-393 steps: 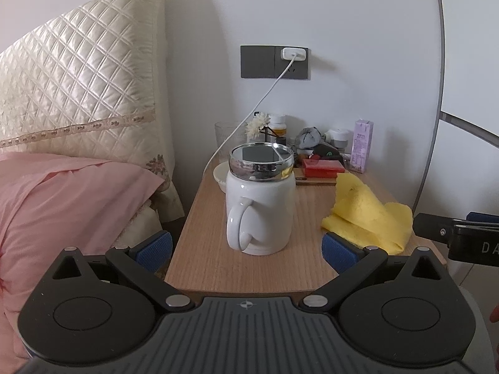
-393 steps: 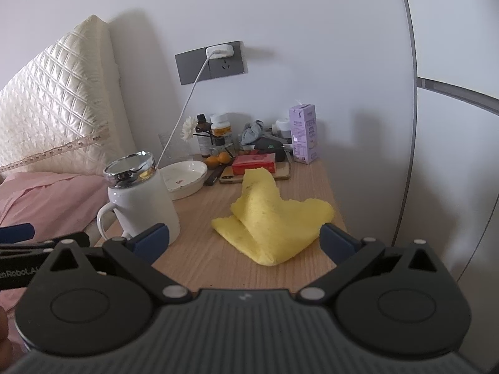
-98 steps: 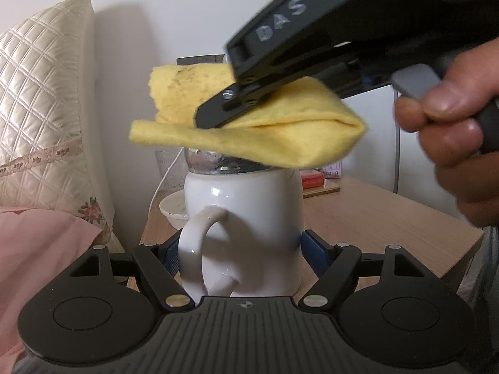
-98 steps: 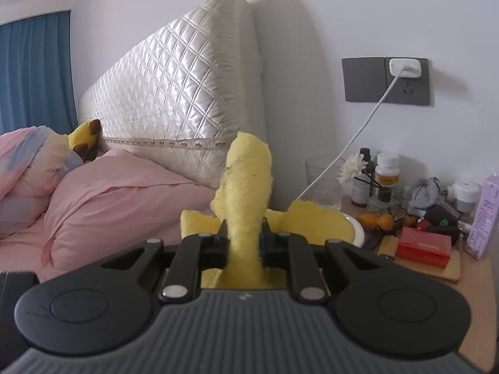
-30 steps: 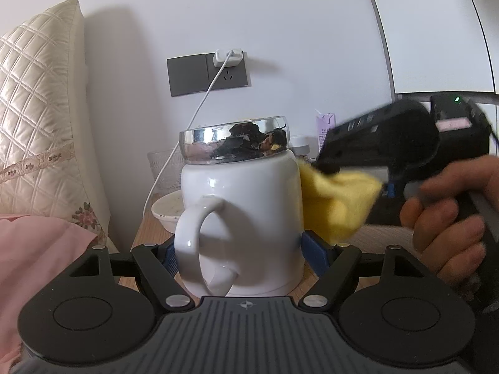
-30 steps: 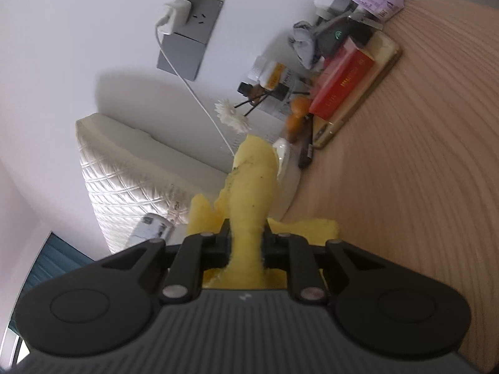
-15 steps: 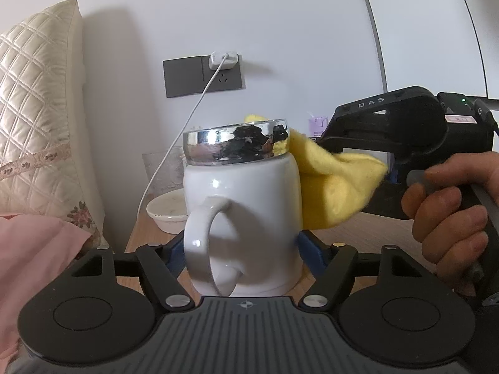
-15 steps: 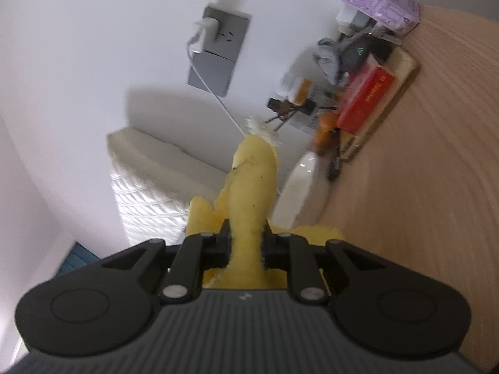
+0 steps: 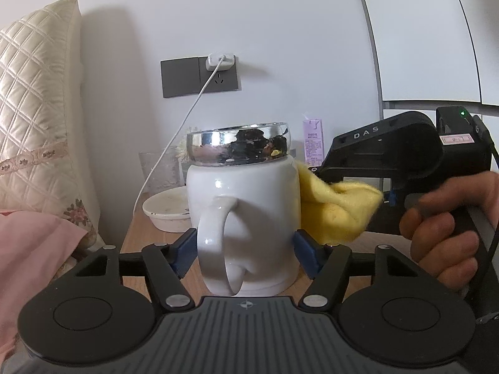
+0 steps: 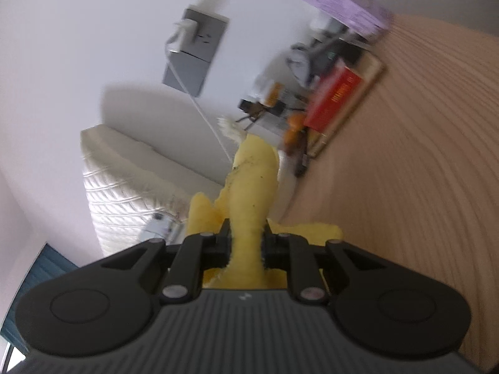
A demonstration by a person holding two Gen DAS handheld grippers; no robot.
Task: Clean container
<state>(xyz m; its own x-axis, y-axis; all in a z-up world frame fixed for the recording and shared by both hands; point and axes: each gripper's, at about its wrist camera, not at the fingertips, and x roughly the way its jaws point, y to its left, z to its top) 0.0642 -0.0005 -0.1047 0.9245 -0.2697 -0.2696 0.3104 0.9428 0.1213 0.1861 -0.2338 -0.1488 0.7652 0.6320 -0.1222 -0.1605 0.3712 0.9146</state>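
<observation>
A white mug (image 9: pixel 246 215) with a shiny metal rim (image 9: pixel 238 148) stands upright on the wooden bedside table (image 9: pixel 134 233), handle toward the camera. My left gripper (image 9: pixel 246 249) is shut on the mug's body, blue pads on both sides. My right gripper (image 10: pixel 248 246) is shut on a yellow cloth (image 10: pixel 252 193). In the left wrist view the cloth (image 9: pixel 333 208) presses against the mug's right side, with the right gripper's body (image 9: pixel 389 152) beside it.
A white dish (image 9: pixel 167 208) and a glass (image 9: pixel 159 171) stand behind the mug. A purple carton (image 9: pixel 312 143), a red box (image 10: pixel 335 99) and small bottles crowd the table's back. A charger cable (image 9: pixel 184 124) hangs from the wall socket. A quilted headboard (image 9: pixel 34 118) and pink bedding are left.
The cloth moved from the mug's rim down its right side. The mug stays gripped in the left gripper. The right wrist view has swung and is blurred.
</observation>
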